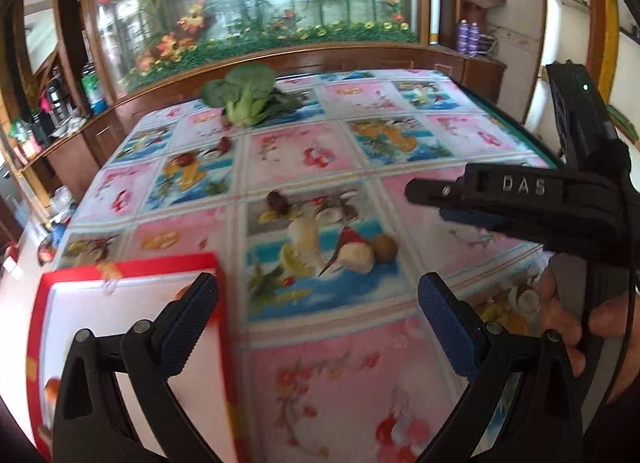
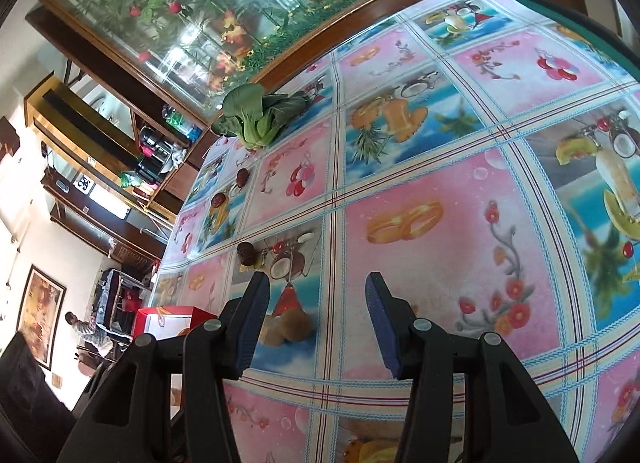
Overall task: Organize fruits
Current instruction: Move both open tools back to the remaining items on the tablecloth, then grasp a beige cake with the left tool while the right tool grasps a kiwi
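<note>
Three small dark red fruits lie on the patterned tablecloth: one near the middle (image 1: 279, 201) (image 2: 246, 253), one further back (image 1: 185, 161) (image 2: 217, 200), one by the greens (image 1: 225, 143) (image 2: 242, 177). Two brown round fruits (image 1: 385, 248) (image 2: 286, 329) lie near the table's centre. A red-rimmed white box (image 1: 132, 263) (image 2: 168, 313) sits at the front left. My left gripper (image 1: 318, 303) is open and empty, its left finger over the box corner. My right gripper (image 2: 318, 323) is open and empty above the cloth; it also shows in the left wrist view (image 1: 432, 199).
A green leafy vegetable (image 1: 248, 97) (image 2: 256, 115) lies at the far edge of the table. A wooden cabinet with a flower-painted glass panel (image 1: 256, 3) stands behind. Bottles and clutter fill a side shelf (image 1: 60, 103) on the left.
</note>
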`<action>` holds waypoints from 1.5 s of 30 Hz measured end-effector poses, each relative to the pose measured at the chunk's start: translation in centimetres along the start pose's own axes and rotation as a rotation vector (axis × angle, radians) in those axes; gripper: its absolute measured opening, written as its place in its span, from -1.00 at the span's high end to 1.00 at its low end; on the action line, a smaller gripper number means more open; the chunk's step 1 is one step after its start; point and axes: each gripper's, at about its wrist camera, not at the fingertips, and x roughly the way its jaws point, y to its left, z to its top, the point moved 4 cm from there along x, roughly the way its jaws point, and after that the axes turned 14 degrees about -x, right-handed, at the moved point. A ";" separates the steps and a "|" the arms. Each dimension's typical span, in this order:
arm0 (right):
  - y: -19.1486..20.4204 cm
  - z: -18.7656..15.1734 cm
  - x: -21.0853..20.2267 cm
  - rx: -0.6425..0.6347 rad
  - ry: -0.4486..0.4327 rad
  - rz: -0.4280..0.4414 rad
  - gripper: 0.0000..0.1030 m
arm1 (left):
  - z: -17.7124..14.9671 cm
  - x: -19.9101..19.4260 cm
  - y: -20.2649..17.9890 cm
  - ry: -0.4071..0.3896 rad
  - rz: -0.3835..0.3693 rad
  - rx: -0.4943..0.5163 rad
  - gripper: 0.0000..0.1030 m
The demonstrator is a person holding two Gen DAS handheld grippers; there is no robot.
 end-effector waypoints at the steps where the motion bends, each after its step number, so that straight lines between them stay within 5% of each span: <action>1: -0.1 0.0 0.0 0.003 -0.001 0.001 0.04 | 0.4 0.8 -0.2 0.005 -0.001 0.005 -0.94; 9: -0.3 0.1 0.3 0.012 0.010 0.012 0.04 | 1.7 5.5 1.3 0.052 0.139 -0.016 -0.94; 19: 0.4 0.0 0.8 -0.006 0.027 0.012 0.04 | 0.4 4.3 1.3 0.044 0.216 0.070 -0.94; 23: 1.1 -0.2 1.1 -0.033 0.040 0.024 0.04 | -0.7 3.9 2.1 0.100 0.200 0.034 -0.94; 32: 3.1 -1.0 3.1 -0.131 0.099 0.023 0.07 | -1.3 1.8 1.0 0.055 0.186 0.100 -0.94; 41: 3.9 -1.4 4.1 -0.240 0.130 -0.067 0.57 | -1.2 2.3 1.6 0.088 0.159 0.051 -0.94; 45: 4.6 -1.6 4.2 -0.350 0.153 -0.120 0.60 | -1.3 2.4 1.5 0.089 0.160 0.058 -0.94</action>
